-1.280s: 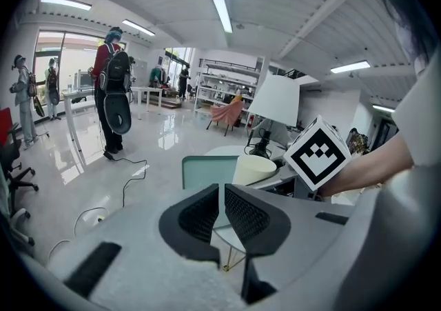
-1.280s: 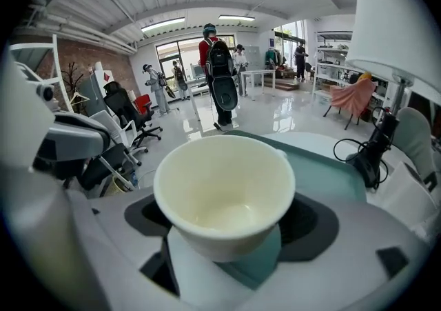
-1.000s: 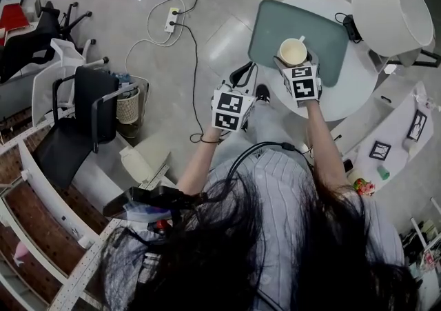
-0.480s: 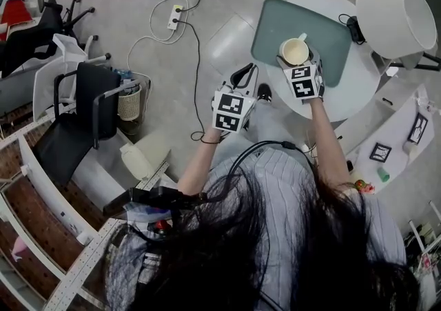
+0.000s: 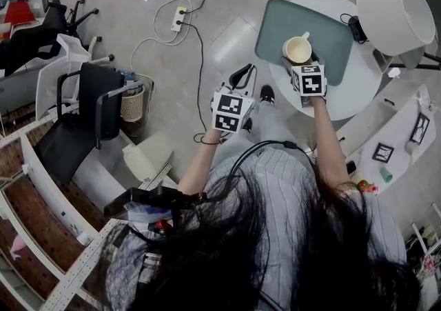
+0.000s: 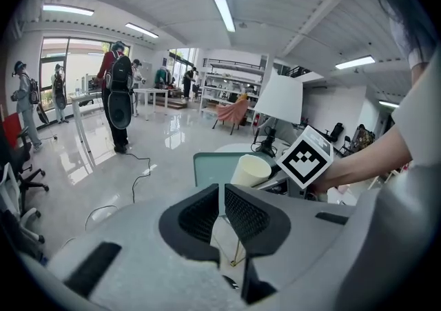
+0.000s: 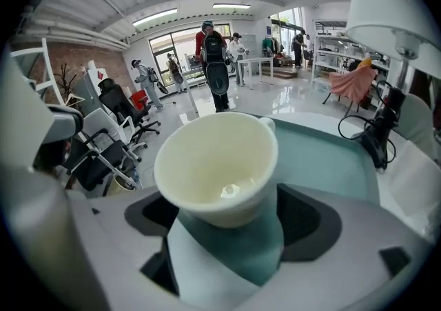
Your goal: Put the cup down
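Cup (image 5: 298, 49) first: what is it like, and where is it?
It is cream, smooth and glossy, wide at the rim and narrowing to a small foot. There is a little loop handle (image 7: 267, 123) on its far side. It is over a teal tray (image 5: 337, 34) and leans a little. I cannot tell whether its foot touches the tray.

What has hold of it?
The right gripper (image 5: 300, 63) does. Its two jaws pinch the cup low on the body, one dark pad on each side, with the bowl flaring out above them. The gripper's shell is matt grey.

What shape is the tray?
It is a flat rectangle with rounded corners and a low raised rim. It lies on a round white table (image 5: 358, 89), near a white cone-shaped lampshade (image 5: 396, 16).

And the other hand?
The left gripper (image 6: 222, 212) is off to the left of the table, over the grey polished floor. Its jaws are drawn together with only a thin slit between them, and nothing is in it. Its black pads (image 6: 196, 214) are finely ribbed and curve inward towards the slit.
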Available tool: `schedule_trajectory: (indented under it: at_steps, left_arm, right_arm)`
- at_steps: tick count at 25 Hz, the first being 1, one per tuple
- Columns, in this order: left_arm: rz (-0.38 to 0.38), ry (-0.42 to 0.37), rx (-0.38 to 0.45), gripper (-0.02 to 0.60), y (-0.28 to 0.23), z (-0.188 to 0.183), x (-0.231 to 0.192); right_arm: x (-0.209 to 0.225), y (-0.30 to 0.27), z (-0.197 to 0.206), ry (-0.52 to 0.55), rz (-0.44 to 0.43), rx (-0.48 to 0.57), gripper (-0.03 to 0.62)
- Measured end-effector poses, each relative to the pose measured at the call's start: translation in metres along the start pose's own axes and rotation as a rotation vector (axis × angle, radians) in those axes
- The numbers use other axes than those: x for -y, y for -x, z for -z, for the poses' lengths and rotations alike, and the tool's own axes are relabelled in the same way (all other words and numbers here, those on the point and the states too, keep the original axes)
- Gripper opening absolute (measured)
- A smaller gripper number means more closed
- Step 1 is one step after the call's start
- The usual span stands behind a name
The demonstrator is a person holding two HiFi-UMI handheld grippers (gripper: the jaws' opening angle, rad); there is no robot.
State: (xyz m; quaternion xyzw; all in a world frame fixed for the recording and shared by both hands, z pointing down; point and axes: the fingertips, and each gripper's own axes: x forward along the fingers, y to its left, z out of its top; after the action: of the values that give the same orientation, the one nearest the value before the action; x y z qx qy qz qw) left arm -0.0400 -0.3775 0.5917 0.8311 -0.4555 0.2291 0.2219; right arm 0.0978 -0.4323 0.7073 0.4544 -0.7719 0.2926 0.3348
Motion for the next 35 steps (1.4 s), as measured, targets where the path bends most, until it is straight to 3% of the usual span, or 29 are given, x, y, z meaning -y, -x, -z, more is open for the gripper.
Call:
schedule_trajectory:
  at_steps: [7,11,16,27,35]
  left_arm:
    - [-0.019,-0.006,0.019,0.037,0.012,-0.001,-0.006]
    - [-0.029,-0.009,0.045,0.037,0.025,-0.005,-0.011]
    - [-0.02,-0.017,0.047,0.037,0.037,0.003,-0.009]
    - [0.019,-0.056,0.084,0.037,0.069,0.007,0.007]
    - [0.059,-0.082,0.106,0.037,0.093,0.017,0.026]
  right_arm:
    - [-0.008,0.031,0.004,-0.136,-0.062,0.049,0.411]
    - [-0.019,0.058,0.006,-0.151,-0.064,0.091,0.411]
    - [-0.044,0.085,0.003,-0.19,-0.15,0.163,0.411]
    - [-0.082,0.143,0.0,-0.197,-0.1,0.301,0.411]
    - [-0.117,0.174,0.006,-0.159,-0.097,0.343,0.41]
